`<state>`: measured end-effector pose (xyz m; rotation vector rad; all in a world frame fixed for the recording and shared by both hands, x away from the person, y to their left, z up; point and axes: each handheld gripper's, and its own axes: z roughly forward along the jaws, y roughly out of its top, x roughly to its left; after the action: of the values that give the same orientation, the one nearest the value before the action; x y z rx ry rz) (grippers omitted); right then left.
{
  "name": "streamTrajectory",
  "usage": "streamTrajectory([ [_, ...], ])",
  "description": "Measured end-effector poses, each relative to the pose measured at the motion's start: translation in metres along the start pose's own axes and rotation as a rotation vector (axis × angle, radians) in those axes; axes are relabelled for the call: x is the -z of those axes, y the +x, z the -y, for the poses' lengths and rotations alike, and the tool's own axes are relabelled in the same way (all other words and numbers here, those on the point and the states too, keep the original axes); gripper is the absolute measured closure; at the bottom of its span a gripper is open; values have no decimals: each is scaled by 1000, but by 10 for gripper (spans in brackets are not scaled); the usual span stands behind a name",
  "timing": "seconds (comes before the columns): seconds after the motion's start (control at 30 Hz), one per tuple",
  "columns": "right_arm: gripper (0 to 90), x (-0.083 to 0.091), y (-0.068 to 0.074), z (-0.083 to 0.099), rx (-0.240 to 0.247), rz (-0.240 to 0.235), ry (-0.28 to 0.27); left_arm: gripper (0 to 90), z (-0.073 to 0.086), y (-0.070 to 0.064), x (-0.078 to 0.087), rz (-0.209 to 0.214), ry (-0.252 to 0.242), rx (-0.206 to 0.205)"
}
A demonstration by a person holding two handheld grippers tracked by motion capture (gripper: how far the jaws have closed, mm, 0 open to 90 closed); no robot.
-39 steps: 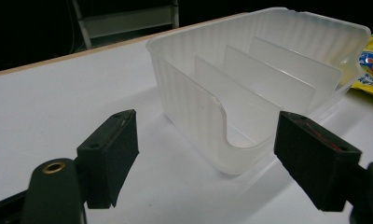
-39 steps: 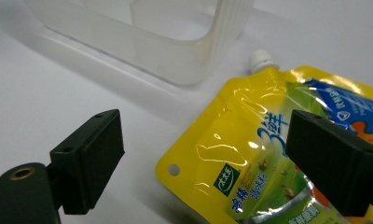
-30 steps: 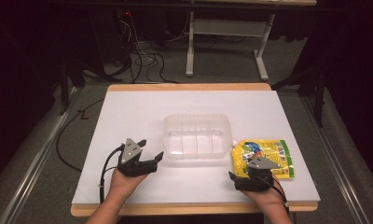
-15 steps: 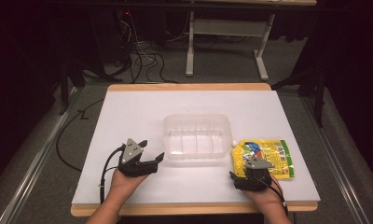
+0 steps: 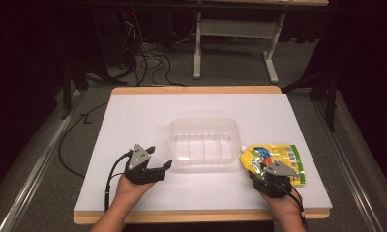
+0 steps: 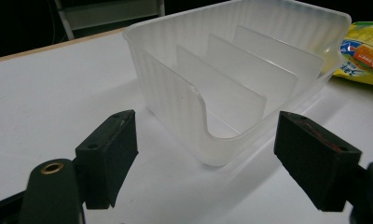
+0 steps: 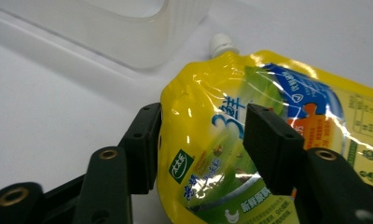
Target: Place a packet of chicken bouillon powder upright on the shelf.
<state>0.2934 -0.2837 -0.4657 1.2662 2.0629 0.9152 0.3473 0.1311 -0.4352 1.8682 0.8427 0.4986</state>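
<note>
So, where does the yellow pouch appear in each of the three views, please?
High view: the yellow pouch lies flat near the table's front right, partly under the right gripper.
Left gripper view: its corner is at the far right edge.
Right gripper view: it sits between the jaws.
Shared landmark: the clear plastic bin, beside the pouch's white cap.

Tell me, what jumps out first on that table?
The bright yellow pouch at the table's near right, with the right gripper straddling its corner, one of its fingers pressing on top. Next, the clear plastic box with dividers in the middle of the white table, and the left gripper open before it.
</note>
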Motion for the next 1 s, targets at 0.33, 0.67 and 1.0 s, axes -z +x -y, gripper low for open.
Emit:
streamTrajectory([
  [0.33,620,-8,13,1,102,-17,72,219,0,1,1,-1,2,4],
  [0.67,704,-1,5,-1,72,53,45,219,1,1,-1,4,2,7],
  [1.0,665,-13,5,0,105,54,86,219,1,1,-1,6,10,2],
])
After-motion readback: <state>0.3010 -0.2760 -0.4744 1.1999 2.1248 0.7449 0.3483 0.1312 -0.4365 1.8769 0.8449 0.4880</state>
